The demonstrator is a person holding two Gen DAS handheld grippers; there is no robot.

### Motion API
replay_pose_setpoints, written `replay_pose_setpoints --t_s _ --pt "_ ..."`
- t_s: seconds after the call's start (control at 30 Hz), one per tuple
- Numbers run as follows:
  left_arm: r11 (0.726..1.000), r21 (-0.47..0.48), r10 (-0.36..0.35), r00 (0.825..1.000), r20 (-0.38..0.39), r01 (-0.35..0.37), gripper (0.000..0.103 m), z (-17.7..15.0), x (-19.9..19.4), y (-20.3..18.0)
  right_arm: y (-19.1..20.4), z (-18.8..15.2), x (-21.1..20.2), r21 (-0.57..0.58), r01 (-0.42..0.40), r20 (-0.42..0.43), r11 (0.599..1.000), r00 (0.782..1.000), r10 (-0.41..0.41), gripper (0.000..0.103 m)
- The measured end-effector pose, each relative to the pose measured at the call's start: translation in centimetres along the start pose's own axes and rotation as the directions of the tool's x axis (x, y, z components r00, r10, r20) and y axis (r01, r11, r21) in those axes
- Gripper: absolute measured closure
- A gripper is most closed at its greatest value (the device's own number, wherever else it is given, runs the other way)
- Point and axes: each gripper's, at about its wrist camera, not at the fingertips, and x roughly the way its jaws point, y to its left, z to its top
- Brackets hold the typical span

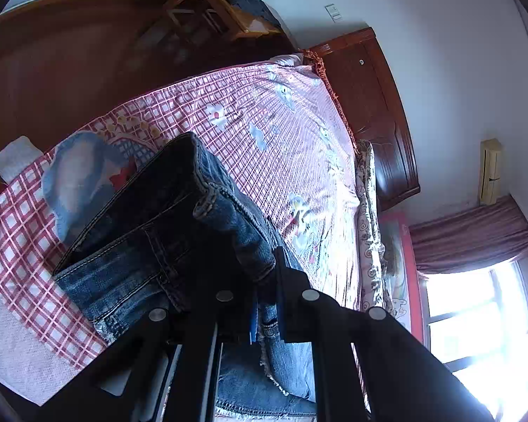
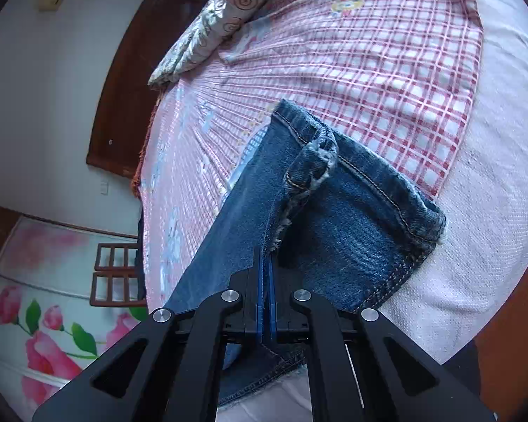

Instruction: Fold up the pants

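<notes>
Blue denim pants (image 1: 151, 218) lie on a bed, bunched and partly lifted off the pink checked sheet (image 1: 264, 123). In the left wrist view my left gripper (image 1: 265, 281) is shut on a raised fold of the denim with a stitched seam, and cloth hangs below the fingers. In the right wrist view my right gripper (image 2: 266, 267) has its blue pads pressed together on a frayed edge of the pants (image 2: 352, 218). A hemmed leg end spreads to the right of it over the sheet (image 2: 387, 70).
A patterned pillow (image 2: 207, 28) lies near the dark wooden headboard (image 2: 123, 88). White mattress cover (image 2: 475, 228) shows past the sheet's edge. A wooden chair (image 1: 221, 10) stands beyond the bed, and a bright window (image 1: 475, 316) with a curtain is at the right.
</notes>
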Motion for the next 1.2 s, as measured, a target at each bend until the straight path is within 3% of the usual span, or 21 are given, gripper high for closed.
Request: replay_pose_setpoints --t_s 0.17,0.3,0.47,0.57,0.73,0.9,0.93,1.0,1.2 --pt "0.994 0.068 0.084 0.996 -0.039 -0.081 0.096 -1.1 -0.1 2.1 -1.9 -0.5 -0.7 0.014 0.069 -0.029 0.998 0.997 -0.069 0.101" --pt "0.993 0.047 0.107 0.993 -0.057 -0.105 0.096 -1.7 0.2 4.8 -4.0 -1.7 -1.0 0.048 0.089 -0.023 0.995 0.996 -0.088 0.101" --pt "0.975 0.186 0.135 0.99 -0.046 -0.124 0.095 -1.7 0.4 4.0 -4.0 -1.8 -1.7 0.028 0.121 -0.007 0.992 0.993 -0.12 0.101" --pt "0.976 0.178 0.143 0.988 -0.067 -0.129 0.095 -1.6 0.2 4.8 -4.8 -1.5 -1.7 0.037 0.167 -0.007 0.985 0.986 -0.167 0.101" --pt "0.979 0.165 0.133 0.989 -0.069 -0.12 0.095 -2.0 -0.5 5.4 -5.4 -1.9 -2.1 0.108 0.077 -0.033 0.991 0.997 -0.073 0.101" --pt "0.983 0.152 0.111 0.991 -0.069 -0.099 0.095 -2.3 -1.5 5.4 -4.6 -2.3 -2.1 0.113 0.065 -0.044 0.992 0.997 -0.06 0.099" --pt "0.983 0.156 0.11 0.992 -0.067 -0.099 0.095 -2.4 -1.8 5.2 -4.6 -2.3 -2.0 0.126 0.049 -0.048 0.991 0.998 -0.043 0.095" --pt "0.983 0.154 0.107 0.992 -0.066 -0.096 0.095 -2.6 -2.2 5.3 -4.6 -2.3 -1.4 0.146 0.071 -0.069 0.987 0.996 -0.061 0.054" --pt "0.986 0.119 0.125 0.989 -0.083 -0.115 0.095 -2.4 -1.6 6.4 -4.7 -2.0 -1.1 0.169 0.083 -0.027 0.982 0.996 -0.079 0.054"
